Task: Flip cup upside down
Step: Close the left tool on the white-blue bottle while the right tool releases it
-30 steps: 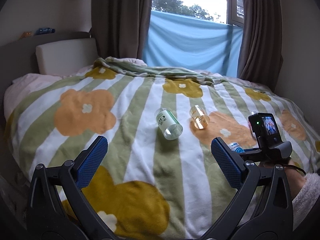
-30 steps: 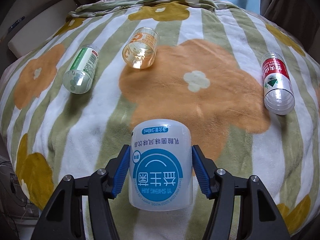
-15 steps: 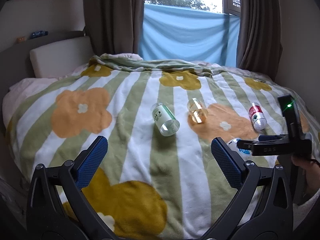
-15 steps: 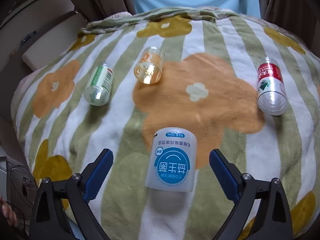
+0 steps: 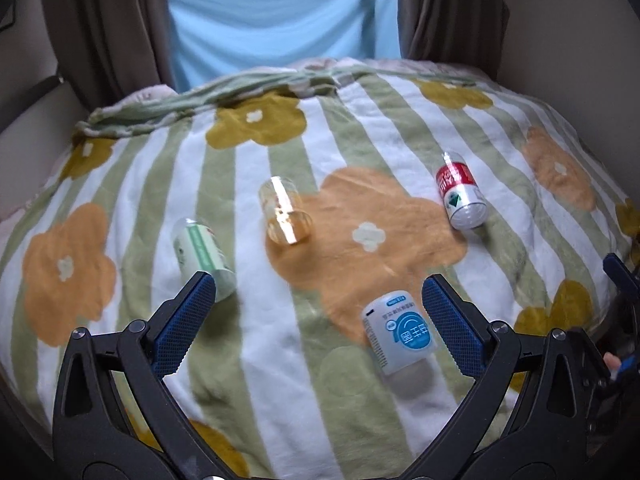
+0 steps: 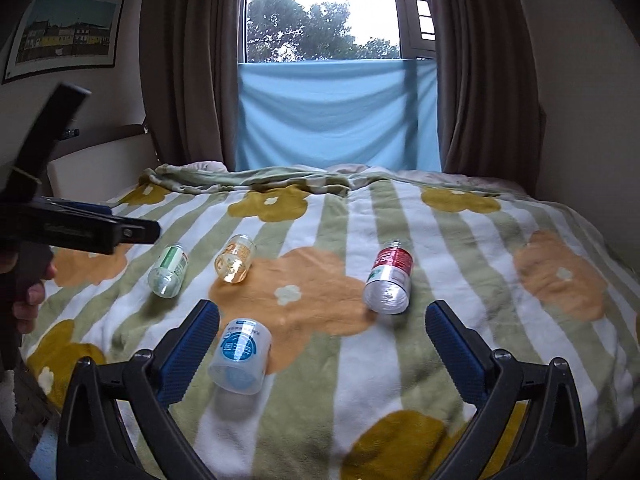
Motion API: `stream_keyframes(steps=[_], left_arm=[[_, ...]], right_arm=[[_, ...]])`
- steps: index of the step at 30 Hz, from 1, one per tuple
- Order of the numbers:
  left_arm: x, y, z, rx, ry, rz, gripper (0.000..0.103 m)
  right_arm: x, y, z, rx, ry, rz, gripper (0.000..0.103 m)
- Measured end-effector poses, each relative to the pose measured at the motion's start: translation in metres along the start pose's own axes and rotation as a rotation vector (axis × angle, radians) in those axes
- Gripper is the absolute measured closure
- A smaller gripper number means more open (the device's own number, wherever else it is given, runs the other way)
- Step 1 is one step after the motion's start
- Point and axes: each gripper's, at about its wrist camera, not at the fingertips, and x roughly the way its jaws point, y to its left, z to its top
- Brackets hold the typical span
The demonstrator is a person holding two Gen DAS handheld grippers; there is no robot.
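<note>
A white cup with a blue label (image 5: 400, 334) (image 6: 240, 354) stands free on the striped flower blanket (image 5: 360, 400), its print upside down and its body leaning a little. My left gripper (image 5: 318, 296) is open above the blanket, and the cup sits just inside its right finger without touching. My right gripper (image 6: 323, 320) is open too; the cup is beside its left finger, untouched. Three other cups lie on their sides farther back: a green-label cup (image 5: 200, 248) (image 6: 168, 272), a clear orange cup (image 5: 284, 212) (image 6: 236, 260) and a red-label cup (image 5: 460, 192) (image 6: 388, 280).
The blanket (image 6: 360, 380) covers a bed that ends at a bunched fold (image 6: 248, 180) near the window. A blue cloth (image 6: 336, 116) and brown curtains hang behind. A headboard (image 6: 92, 160) is on the left. A hand (image 6: 28, 300) holds the left gripper's handle (image 6: 80, 228).
My right gripper opened, let go of the blue-label cup and pulled back and up. The left gripper swung right and tipped down over the cups.
</note>
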Motion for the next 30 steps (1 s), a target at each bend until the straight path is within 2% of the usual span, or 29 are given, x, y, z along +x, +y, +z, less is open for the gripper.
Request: stream_keyframes(steps=[5,9,12,15,20,22,29,30], left_arm=[[0.067,-0.028,-0.006,-0.012,0.173,-0.034,0.000],[0.103,-0.041,-0.018,-0.030,0.285,-0.049,0.000],[0.121,-0.041,-0.024,-0.069,0.341,-0.072,0.001],[0.135,-0.043,-0.028,-0.083,0.398,-0.112,0.007],[0.150,-0.045,-0.031,-0.085,0.460,-0.115,0.008],[0.155,-0.046,-0.031,-0.090,0.482,-0.124,0.017],[0.166,-0.044,-0.038,-0.127,0.549,-0.196,0.031],[0.167,-0.044,-0.039,-0.139,0.555,-0.213,0.037]], right_arm=[[-0.002,-0.013,-0.014,0.064,-0.013,0.029,0.000],[-0.001,-0.018,-0.024,0.089,-0.004,0.047,0.000],[0.000,-0.022,-0.029,0.097,-0.002,0.052,0.000],[0.004,-0.026,-0.032,0.105,0.011,0.055,0.000],[0.007,-0.030,-0.033,0.107,0.015,0.057,0.000],[0.006,-0.030,-0.033,0.105,0.013,0.059,0.000],[0.009,-0.030,-0.031,0.086,0.012,0.044,0.000],[0.009,-0.030,-0.032,0.085,0.012,0.043,0.000]])
